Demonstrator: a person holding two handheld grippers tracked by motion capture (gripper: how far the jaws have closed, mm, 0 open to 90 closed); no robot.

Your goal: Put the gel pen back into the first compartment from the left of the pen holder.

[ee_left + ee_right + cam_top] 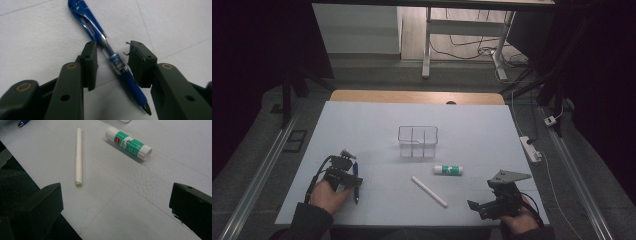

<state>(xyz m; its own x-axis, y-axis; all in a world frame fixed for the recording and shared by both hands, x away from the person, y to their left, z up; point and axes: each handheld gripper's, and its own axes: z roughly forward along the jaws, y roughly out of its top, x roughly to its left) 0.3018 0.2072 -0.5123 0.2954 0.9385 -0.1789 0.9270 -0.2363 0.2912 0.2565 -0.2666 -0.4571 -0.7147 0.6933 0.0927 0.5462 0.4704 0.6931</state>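
Observation:
A blue pen (111, 58) lies on the white table sheet (362, 125), its tip toward the person. My left gripper (112, 45) is lowered over it, one jaw on each side of the clear barrel, with a thin gap showing at both pads. In the high view the left gripper (349, 177) sits at the front left beside the pen (356, 185). My right gripper (117, 202) is open and holds nothing. It hovers at the front right (477, 207), facing a white stick (78, 155) and a green-and-white glue stick (128, 143).
A clear wire basket (417, 141) with compartments stands mid-table, behind the glue stick (448, 170) and white stick (429, 191). A power strip (531, 149) lies off the sheet's right edge. The sheet's front edge runs close under the right gripper.

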